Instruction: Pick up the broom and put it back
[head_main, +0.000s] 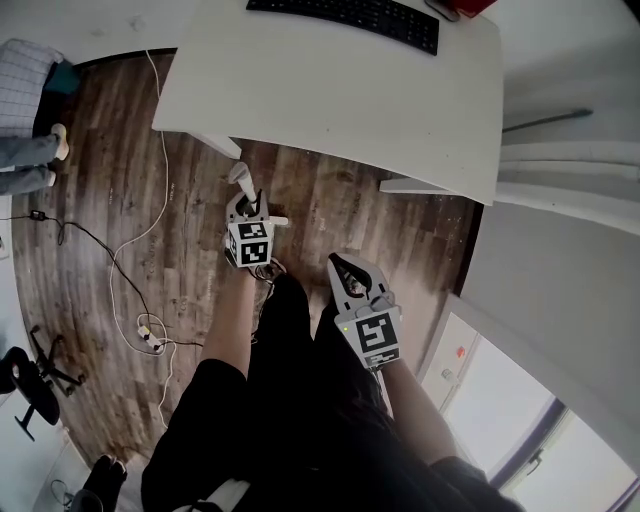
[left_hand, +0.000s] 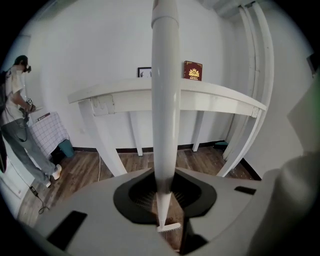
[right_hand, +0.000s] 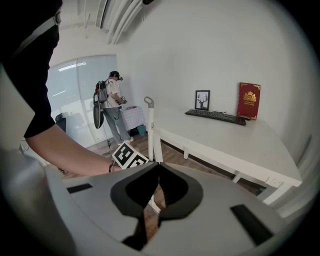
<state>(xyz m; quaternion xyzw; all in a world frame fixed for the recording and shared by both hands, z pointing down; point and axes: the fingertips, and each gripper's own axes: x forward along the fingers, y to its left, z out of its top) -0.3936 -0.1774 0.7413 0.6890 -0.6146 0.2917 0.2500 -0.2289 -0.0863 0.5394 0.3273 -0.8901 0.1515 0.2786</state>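
The broom is standing upright in front of the white desk, with your left gripper clamping its handle, jaws partway closed. Right gripper is hanging shut, empty. You're wanting a firm squeeze and a vertical pole while carrying

Spotted a white desk over the wood floor, black keyboard lying on top. Caught a red book and a small framed picture propped upright at the wall. Noted a white cable snaking across the floor, and another person standing beside a checked cloth.
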